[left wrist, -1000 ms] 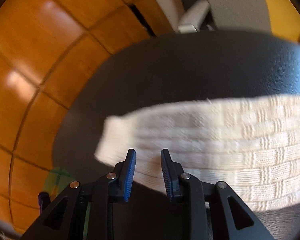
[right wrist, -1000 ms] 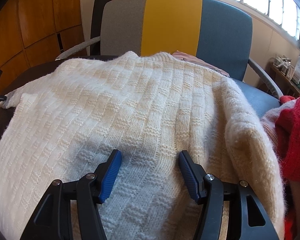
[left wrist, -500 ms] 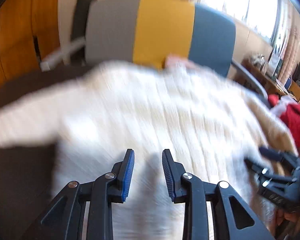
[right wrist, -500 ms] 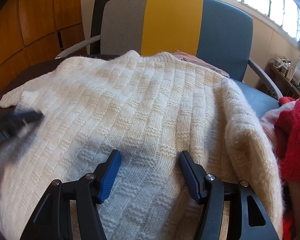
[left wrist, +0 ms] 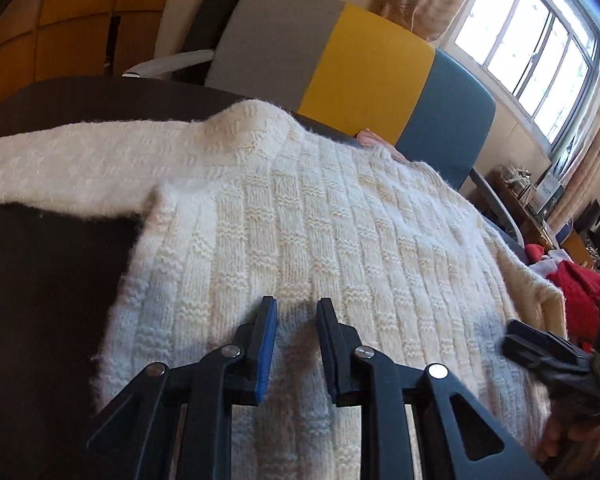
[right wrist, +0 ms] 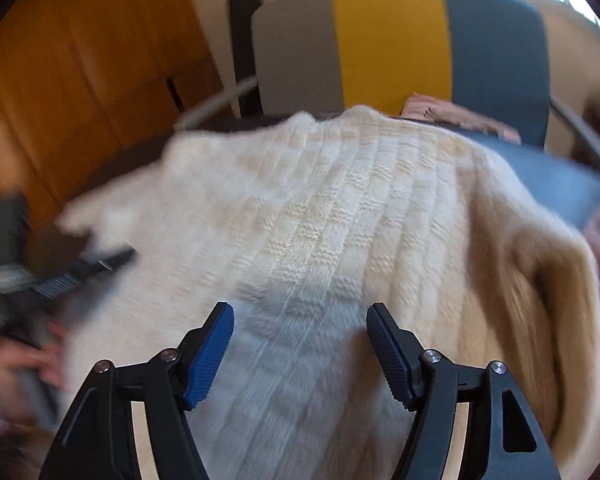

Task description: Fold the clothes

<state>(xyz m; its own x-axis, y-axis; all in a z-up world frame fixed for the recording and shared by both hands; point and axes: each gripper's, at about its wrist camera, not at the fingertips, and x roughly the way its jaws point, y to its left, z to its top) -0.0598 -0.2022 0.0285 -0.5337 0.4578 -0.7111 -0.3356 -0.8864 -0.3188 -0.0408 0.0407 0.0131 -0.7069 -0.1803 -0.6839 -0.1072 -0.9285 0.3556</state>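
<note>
A cream knitted sweater (left wrist: 320, 220) lies spread flat on a dark table (left wrist: 48, 280), with one sleeve (left wrist: 72, 168) stretched out to the left. My left gripper (left wrist: 296, 312) hovers over the sweater's near part, its blue-padded jaws a narrow gap apart with nothing between them. The right wrist view shows the same sweater (right wrist: 332, 216), blurred by motion. My right gripper (right wrist: 300, 316) stands wide open above its near middle and holds nothing. The right gripper's body (left wrist: 548, 356) shows at the left wrist view's right edge. The left gripper's body (right wrist: 60, 276) appears blurred at the left of the right wrist view.
A chair (left wrist: 340, 56) with a grey, yellow and blue back stands behind the table. Red clothing (left wrist: 576, 292) lies at the right. Wooden wall panels (right wrist: 80, 80) fill the left. A window (left wrist: 540, 40) is at the upper right. A pink garment (right wrist: 452, 114) rests on the chair seat.
My left gripper swung from the sleeve end at the table's left over to the sweater's body. The right gripper shifted a little, blurring its view. Both jaw gaps stayed the same.
</note>
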